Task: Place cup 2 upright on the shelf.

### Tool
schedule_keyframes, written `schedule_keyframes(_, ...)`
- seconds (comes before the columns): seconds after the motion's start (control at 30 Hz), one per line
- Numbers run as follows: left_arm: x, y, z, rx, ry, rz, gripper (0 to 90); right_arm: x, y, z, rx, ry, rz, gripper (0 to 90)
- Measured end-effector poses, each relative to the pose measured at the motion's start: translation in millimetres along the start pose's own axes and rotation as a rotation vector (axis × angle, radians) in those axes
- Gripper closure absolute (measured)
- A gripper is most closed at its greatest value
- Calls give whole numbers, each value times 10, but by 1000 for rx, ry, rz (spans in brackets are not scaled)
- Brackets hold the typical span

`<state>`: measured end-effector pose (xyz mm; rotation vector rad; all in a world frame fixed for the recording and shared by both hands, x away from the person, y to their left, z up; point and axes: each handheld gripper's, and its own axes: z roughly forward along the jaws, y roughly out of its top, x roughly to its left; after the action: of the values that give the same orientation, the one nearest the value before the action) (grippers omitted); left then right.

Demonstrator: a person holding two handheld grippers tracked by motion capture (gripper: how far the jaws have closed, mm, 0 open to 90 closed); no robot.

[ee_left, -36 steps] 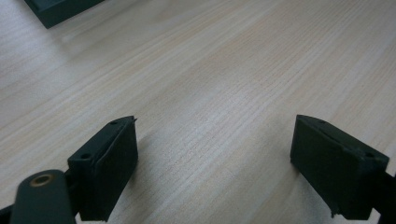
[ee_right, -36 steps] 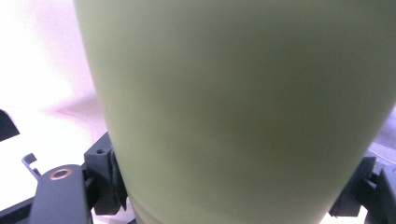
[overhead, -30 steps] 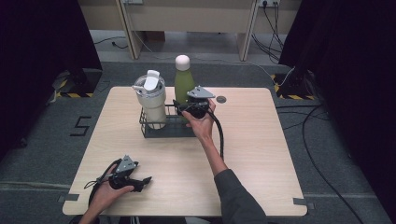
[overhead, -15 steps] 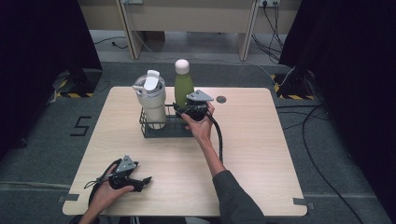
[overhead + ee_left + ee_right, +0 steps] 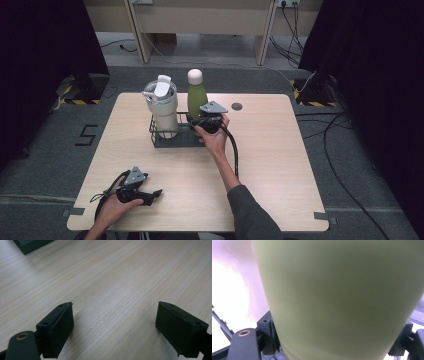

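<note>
The right gripper pinches the green bottle, which stands straight up in the black rack, while the left gripper rests spread wide, far away.

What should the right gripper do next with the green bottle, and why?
Probably lift it straight up. The right gripper has its jaws on either side of the green bottle, which stands upright in the black rack beside the white tumbler. A straight lift should clear the rack's rails without knocking the tumbler. The left gripper rests open on the table, away from the rack.
</note>
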<state>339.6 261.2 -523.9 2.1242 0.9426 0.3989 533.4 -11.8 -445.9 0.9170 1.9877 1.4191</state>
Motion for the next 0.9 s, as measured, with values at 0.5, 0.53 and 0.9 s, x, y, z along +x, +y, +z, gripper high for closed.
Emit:
schedule_keyframes(0.5,0,0,0,1,1,1,142,-5,-12,-11,7,11,-13,205)
schedule_keyframes(0.53,0,0,0,1,1,1,142,-1,-12,-12,9,11,-10,204)
schedule_keyframes(0.9,0,0,0,1,1,1,142,-48,-57,-42,56,33,61,146)
